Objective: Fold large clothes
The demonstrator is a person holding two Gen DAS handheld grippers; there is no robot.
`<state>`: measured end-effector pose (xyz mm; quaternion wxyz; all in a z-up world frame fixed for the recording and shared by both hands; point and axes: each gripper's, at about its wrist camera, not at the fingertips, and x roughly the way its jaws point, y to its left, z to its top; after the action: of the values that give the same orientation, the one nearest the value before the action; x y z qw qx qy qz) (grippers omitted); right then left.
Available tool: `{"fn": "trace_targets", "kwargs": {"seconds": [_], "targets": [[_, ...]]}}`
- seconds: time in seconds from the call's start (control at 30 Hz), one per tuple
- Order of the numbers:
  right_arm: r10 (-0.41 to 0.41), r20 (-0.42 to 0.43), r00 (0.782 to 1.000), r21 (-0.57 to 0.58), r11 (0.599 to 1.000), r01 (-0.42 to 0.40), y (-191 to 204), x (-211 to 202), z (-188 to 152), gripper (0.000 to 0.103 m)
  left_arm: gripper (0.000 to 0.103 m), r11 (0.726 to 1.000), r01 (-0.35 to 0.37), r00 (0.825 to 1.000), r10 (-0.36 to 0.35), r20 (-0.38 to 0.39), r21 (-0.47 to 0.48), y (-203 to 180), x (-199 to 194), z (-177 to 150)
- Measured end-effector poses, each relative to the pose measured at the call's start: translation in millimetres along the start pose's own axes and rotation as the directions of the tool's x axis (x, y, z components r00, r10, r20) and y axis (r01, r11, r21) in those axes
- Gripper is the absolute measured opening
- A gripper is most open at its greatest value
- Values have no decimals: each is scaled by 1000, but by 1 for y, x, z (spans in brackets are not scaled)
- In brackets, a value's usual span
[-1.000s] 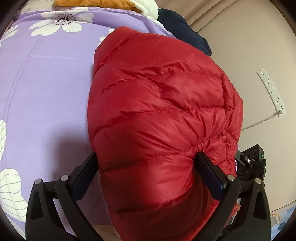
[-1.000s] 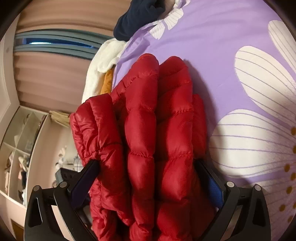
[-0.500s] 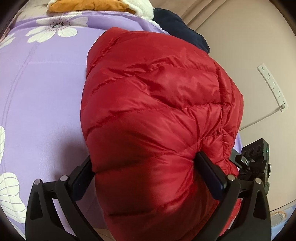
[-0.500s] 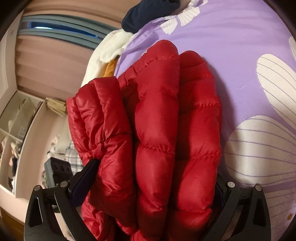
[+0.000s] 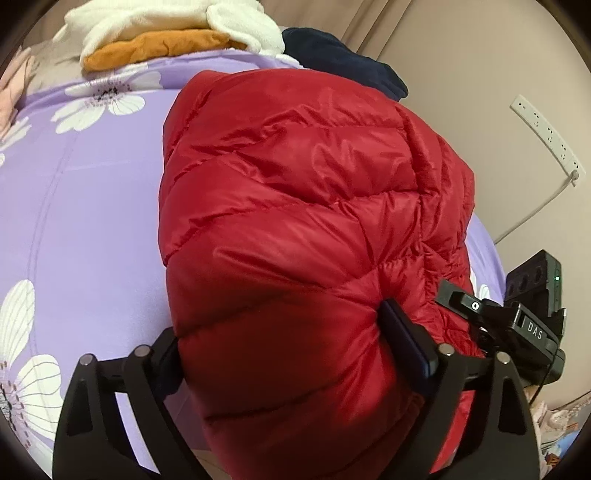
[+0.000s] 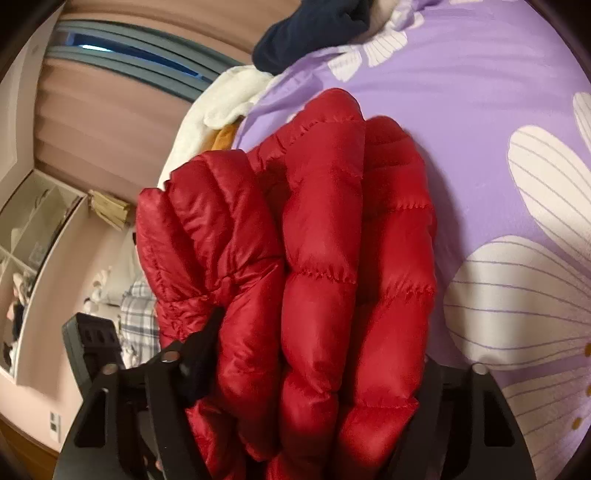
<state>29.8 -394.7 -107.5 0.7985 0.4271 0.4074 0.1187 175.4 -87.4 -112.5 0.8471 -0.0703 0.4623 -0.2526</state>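
Purple floral bedspread (image 5: 92, 221) lay beneath folded red puffer jacket (image 5: 295, 229). Left gripper (image 5: 295, 354) and right gripper (image 6: 317, 373) began closing, fingers now squeezing jacket bundle; lift-away likely next.

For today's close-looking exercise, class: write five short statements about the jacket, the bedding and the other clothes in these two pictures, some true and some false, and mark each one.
1. The puffy jacket is red. True.
2. The bedsheet is plain green. False: it is purple with white flowers.
3. Jacket fabric sits between the jaws of both the left tongs and the right tongs. True; both pairs are closing on it.
4. A white garment lies on top of an orange one at the far end of the bed. True.
5. The dark blue garment covers the jacket. False: it lies beyond it, near the bed's edge.
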Motion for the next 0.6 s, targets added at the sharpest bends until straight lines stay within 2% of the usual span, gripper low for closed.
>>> {"fn": "trace_targets", "kwargs": {"seconds": [0.13, 0.23, 0.6], "targets": [[-21, 29, 999, -48, 999, 23, 10, -1, -2, 57, 86, 1000, -20, 1000, 20, 17, 20, -3, -1, 2], [-36, 50, 998, -75, 996, 40, 17, -1, -5, 53, 83, 999, -30, 999, 29, 28, 32, -6, -5, 0], [-49, 101, 994, -139, 988, 63, 29, -2, -10, 47, 80, 998, -50, 998, 48, 50, 44, -10, -17, -4]]}}
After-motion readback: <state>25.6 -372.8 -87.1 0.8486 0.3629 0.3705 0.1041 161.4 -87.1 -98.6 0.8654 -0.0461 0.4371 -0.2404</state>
